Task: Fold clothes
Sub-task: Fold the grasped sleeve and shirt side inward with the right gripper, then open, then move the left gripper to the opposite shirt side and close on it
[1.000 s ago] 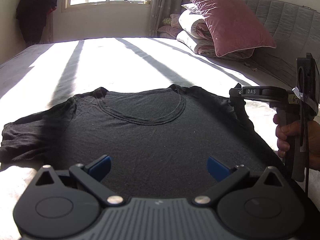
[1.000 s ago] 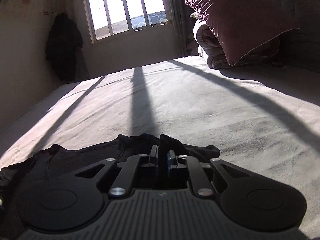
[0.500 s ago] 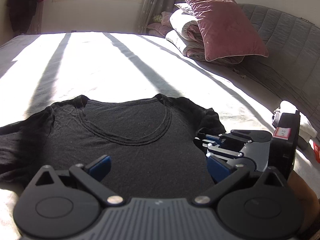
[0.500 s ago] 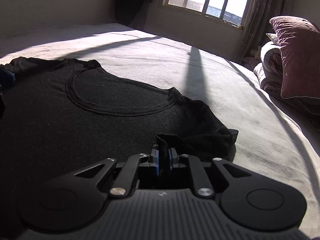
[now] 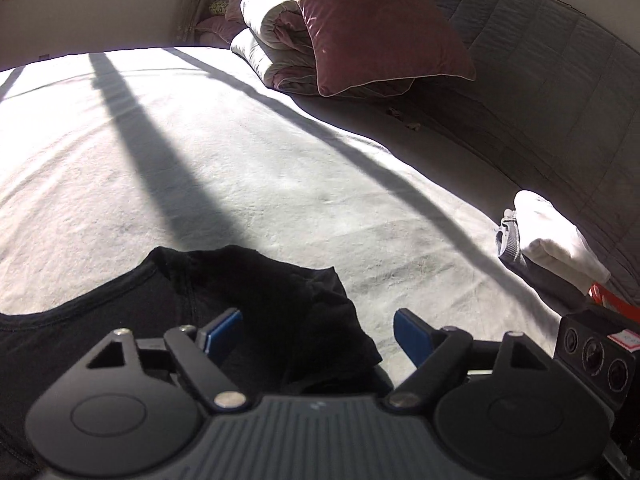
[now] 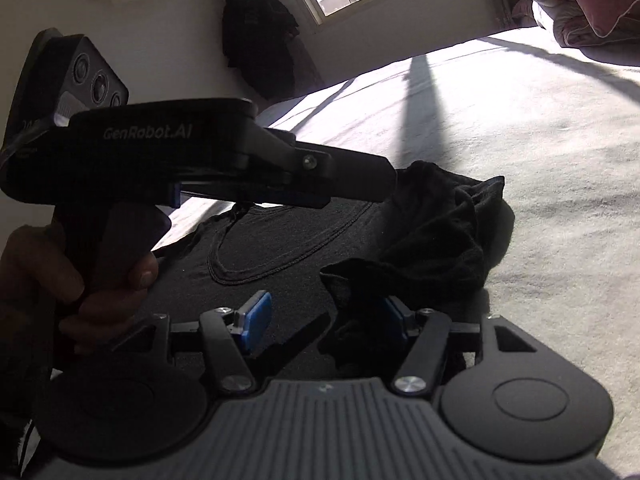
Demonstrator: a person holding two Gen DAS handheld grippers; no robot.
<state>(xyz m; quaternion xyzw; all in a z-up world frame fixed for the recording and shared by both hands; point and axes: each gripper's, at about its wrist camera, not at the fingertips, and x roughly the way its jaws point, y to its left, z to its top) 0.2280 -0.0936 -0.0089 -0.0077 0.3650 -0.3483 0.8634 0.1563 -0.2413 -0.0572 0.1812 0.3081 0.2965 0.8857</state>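
A black T-shirt (image 5: pixel 100 320) lies flat on the bed, neckline facing away. Its right sleeve (image 5: pixel 304 312) is folded in over the body and bunched. My left gripper (image 5: pixel 318 332) is open, with the folded sleeve between its blue pads. In the right wrist view the T-shirt (image 6: pixel 280 256) and bunched sleeve (image 6: pixel 432 240) show. My right gripper (image 6: pixel 324 316) is open; a fold of sleeve drapes over its right pad. The left gripper (image 6: pixel 360 184) reaches in from the left above the shirt, seen side-on.
The light bed sheet (image 5: pixel 280 160) spreads beyond the shirt. A maroon pillow (image 5: pixel 372 24) on folded quilts lies at the head. A stack of folded clothes (image 5: pixel 552 240) lies at the right edge. A dark garment (image 6: pixel 260 40) hangs on the wall by the window.
My right gripper has opened and let go of the sleeve after carrying it in over the shirt. My left gripper has moved right to the folded sleeve.
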